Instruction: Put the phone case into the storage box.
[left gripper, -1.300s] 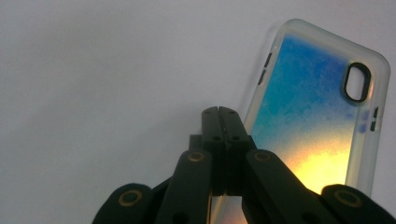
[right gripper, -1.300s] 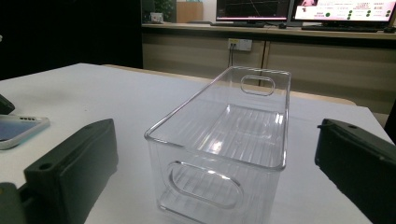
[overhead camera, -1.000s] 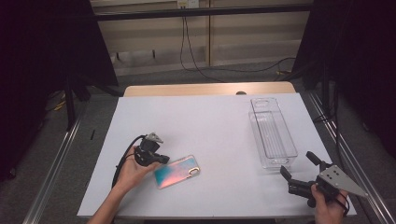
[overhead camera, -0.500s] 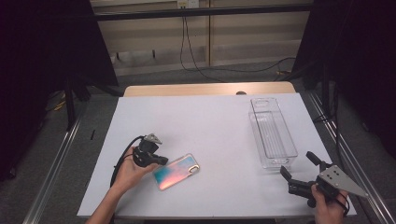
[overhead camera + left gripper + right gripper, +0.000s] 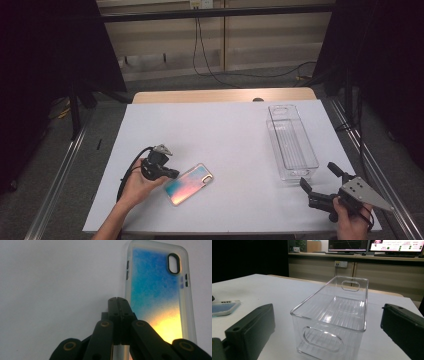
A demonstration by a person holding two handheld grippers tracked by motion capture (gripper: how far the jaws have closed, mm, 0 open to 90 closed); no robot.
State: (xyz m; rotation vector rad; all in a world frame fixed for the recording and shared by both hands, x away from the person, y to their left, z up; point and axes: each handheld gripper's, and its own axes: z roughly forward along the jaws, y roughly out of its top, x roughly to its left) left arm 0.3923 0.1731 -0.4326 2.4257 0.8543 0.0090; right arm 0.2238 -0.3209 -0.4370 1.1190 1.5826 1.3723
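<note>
A phone case (image 5: 189, 183) with a blue-to-orange sheen lies flat near the white table's front left. My left gripper (image 5: 171, 173) sits at the case's near-left end, held low in a hand. In the left gripper view its jaws (image 5: 117, 300) are shut with nothing between them, their tips beside the long edge of the case (image 5: 155, 290). At the front right my right gripper (image 5: 317, 175) stands open, pointing at the near end of a clear plastic bin (image 5: 291, 142). The right gripper view has the open right gripper (image 5: 327, 322) framing the empty bin (image 5: 332, 315), with the case (image 5: 223, 307) far left.
The white table top (image 5: 225, 135) has a wooden strip along its far edge. Metal rails run along both sides of the table, with dark curtains and cables behind. Monitors stand on a far counter (image 5: 372, 247).
</note>
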